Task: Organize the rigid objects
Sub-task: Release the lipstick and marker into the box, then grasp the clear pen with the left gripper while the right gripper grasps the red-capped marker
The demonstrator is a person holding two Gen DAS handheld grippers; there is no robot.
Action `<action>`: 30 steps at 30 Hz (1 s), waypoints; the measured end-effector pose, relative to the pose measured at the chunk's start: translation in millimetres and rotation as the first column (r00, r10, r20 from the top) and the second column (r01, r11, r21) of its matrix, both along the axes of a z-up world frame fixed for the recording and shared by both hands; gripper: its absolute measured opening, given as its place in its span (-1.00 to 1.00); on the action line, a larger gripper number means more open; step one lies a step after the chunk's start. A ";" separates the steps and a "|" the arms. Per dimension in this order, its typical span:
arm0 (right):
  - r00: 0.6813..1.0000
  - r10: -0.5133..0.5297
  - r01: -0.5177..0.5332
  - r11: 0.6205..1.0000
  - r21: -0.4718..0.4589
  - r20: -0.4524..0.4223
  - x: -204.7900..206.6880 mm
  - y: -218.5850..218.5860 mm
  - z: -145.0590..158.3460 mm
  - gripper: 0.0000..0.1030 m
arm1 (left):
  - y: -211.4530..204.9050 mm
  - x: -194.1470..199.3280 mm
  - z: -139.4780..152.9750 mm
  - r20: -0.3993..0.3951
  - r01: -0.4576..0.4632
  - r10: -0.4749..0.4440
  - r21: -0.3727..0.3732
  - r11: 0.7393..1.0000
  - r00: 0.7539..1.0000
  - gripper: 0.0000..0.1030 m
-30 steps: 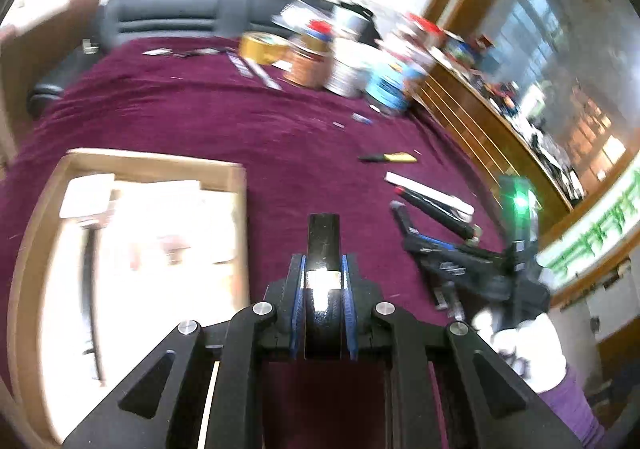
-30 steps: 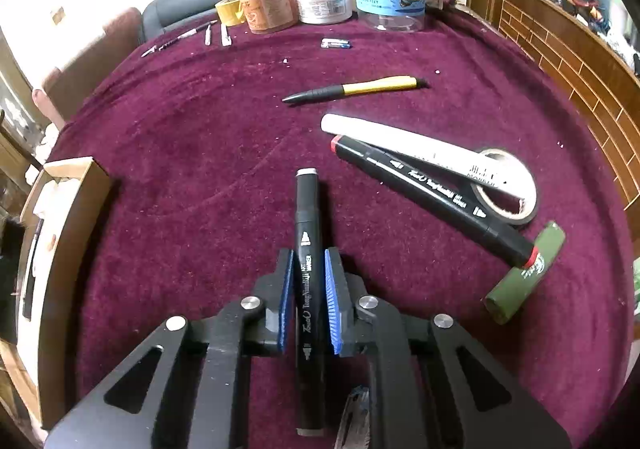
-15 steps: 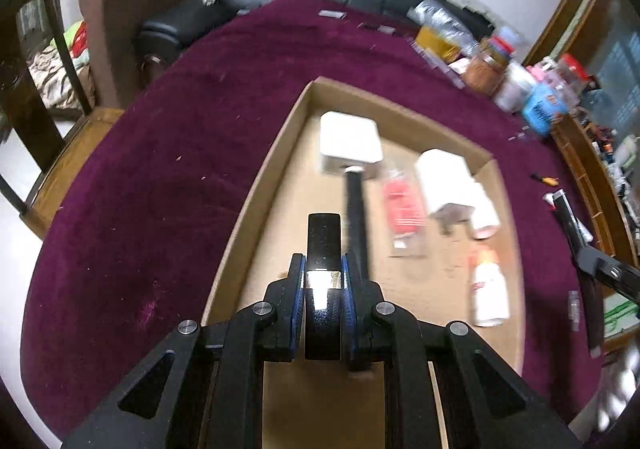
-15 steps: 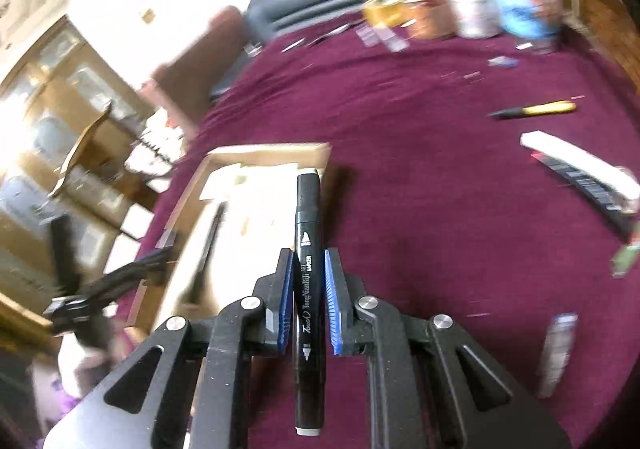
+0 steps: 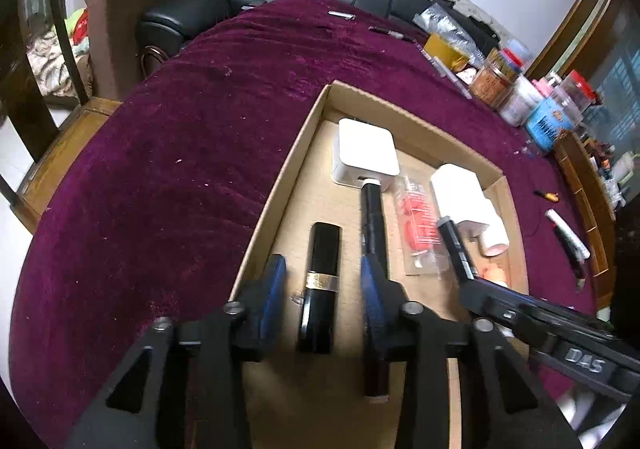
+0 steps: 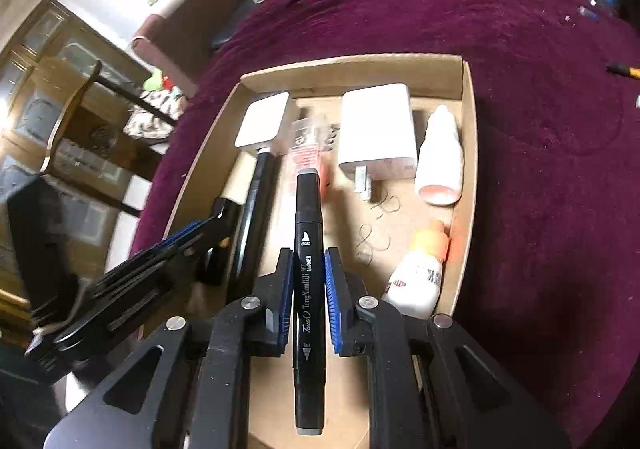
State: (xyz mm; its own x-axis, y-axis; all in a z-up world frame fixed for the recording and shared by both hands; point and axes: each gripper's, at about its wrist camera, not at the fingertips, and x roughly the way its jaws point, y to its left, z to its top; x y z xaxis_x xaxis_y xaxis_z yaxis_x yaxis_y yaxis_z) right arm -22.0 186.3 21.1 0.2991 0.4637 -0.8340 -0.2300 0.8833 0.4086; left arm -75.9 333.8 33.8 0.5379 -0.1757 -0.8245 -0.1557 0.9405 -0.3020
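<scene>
A shallow cardboard box (image 5: pixel 280 185) lies on the maroon tablecloth. My left gripper (image 5: pixel 322 281) is open over the box's near left part. A black lipstick tube with a gold band (image 5: pixel 320 285) lies on the box floor between its fingers, free of them. My right gripper (image 6: pixel 308 289) holds a black art marker (image 6: pixel 308 269) between its blue pads above the middle of the box (image 6: pixel 468 153). The jaws stand slightly apart from the marker's sides. The right gripper and marker also show in the left wrist view (image 5: pixel 456 245).
In the box lie a white square charger (image 5: pixel 366 155), a long black marker (image 5: pixel 374 225), a red packet (image 5: pixel 418 225), a white plug adapter (image 6: pixel 376 129) and two small bottles (image 6: pixel 438 157). Jars (image 5: pixel 516 97) and pens (image 5: pixel 568 237) sit at the table's far right.
My left gripper has opened and let the lipstick tube down onto the box floor. My right gripper has moved with the marker from the table to over the box.
</scene>
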 end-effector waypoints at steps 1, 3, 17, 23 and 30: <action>1.000 -0.001 0.002 1.000 -0.017 0.011 -0.4 2.0 0.7 -0.71 | 1.9 -1.2 1.1 -0.001 -0.001 0.001 -0.012 1.000 1.000 -0.26; 0.999 0.002 -0.001 0.999 -0.034 0.035 -2.4 5.4 4.1 -0.70 | 4.3 -5.1 5.2 0.004 -0.003 0.004 -0.032 0.999 1.000 -0.21; 0.928 -0.138 0.180 0.980 -0.090 0.346 -47.6 -132.7 52.6 -0.70 | -63.0 -74.9 84.3 0.253 0.114 -0.089 -0.084 0.990 0.963 0.26; 0.899 -0.314 0.378 0.908 -0.180 0.307 -62.0 -255.9 39.2 -0.70 | -138.1 -68.9 74.9 0.218 0.270 -0.248 -0.079 0.960 0.944 0.26; 0.930 -0.326 0.348 0.930 -0.116 0.170 -66.6 -279.8 -0.2 -0.68 | -177.1 -61.3 52.4 0.112 0.291 -0.281 -0.088 0.953 0.953 0.26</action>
